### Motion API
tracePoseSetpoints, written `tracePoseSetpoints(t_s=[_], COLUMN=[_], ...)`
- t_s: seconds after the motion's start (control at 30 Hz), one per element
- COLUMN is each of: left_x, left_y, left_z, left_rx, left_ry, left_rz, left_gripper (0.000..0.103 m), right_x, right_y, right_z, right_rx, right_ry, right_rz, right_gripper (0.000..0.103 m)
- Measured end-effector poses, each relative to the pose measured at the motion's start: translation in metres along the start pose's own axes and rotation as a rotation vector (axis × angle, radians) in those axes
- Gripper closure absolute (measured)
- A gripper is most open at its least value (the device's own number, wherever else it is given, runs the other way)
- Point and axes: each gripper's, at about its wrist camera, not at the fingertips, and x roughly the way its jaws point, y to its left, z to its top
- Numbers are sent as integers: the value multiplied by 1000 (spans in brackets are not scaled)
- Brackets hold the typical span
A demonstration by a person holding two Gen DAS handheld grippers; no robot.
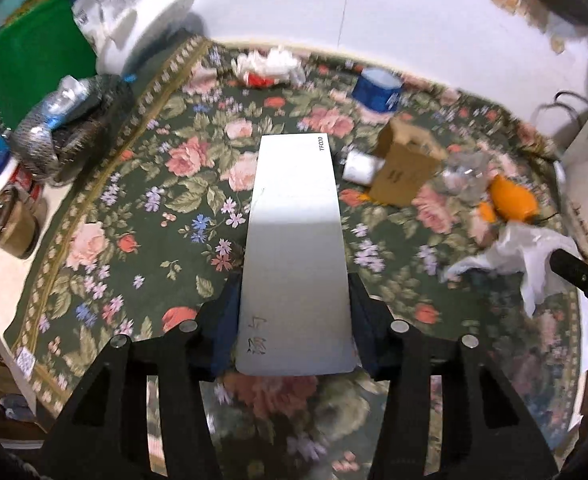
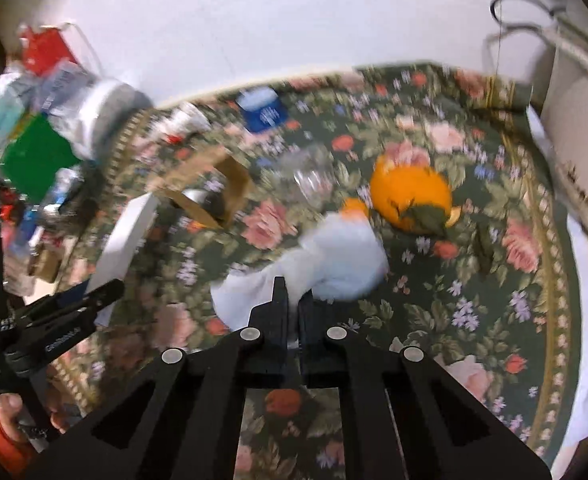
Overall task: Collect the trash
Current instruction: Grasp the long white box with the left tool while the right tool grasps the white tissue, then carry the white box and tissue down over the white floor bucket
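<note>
Two grippers, both loaded. Our left gripper is clamped on a flat white box, its long axis running straight out along the fingers over the floral rug. Our right gripper is pinched nearly together on a crumpled white tissue, which bunches just ahead of the tips; motion blur hides the exact contact. Loose trash left on the rug: brown cardboard box lying on its side, a small white roll touching it, a crushed clear bottle just beside, an orange peel ahead and to the right of the tissue, a blue cup farther out, and a white-and-red wad near the rug's far edge. The mesh bin of collected trash sits off the rug's left edge, so we judge the left gripper is nearer it; both loads must swing left, the long box turned end-first into the opening. Bin mouth looks crowded; box may snag.
</note>
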Motion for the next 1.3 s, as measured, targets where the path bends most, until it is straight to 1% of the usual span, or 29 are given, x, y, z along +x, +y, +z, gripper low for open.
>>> tracePoseSetpoints(t_s=[0.13,0.3,0.5,0.67,0.8,0.97,1.07,1.17,1.3], left_x=[-40,-94,-148,-180,-200,-222,-232,-240,-240], left_y=[-7,-14,-13,4,31,69,91,115,138], left_z=[-5,-11,-21,-42,-68,-114,-141,-170,-198], left_rx=[-36,-50,-3,55,104,157,182,206,213], left_ry=[-65,-157,-244,-302,-303,-294,-284,-260,-215], left_rz=[-8,-28,-57,-96,-148,-153,-158,-165,-173], left_gripper=[53,53,53,53,53,53,53,53,53], right_x=[-28,-60,-101,-128,-140,-150,-154,-155,-151], right_y=[10,23,46,73,98,136,161,187,209], right_z=[5,5,-10,-35,-66,-107,-135,-164,-195], right_rx=[-42,-88,-107,-84,-39,-16,3,15,27], right_ry=[-53,-110,-180,-227,-242,-238,-233,-219,-179], right_rz=[28,52,49,18,-22,-52,-52,-52,-49], right_gripper=[99,99,99,99,99,99,99,99,99])
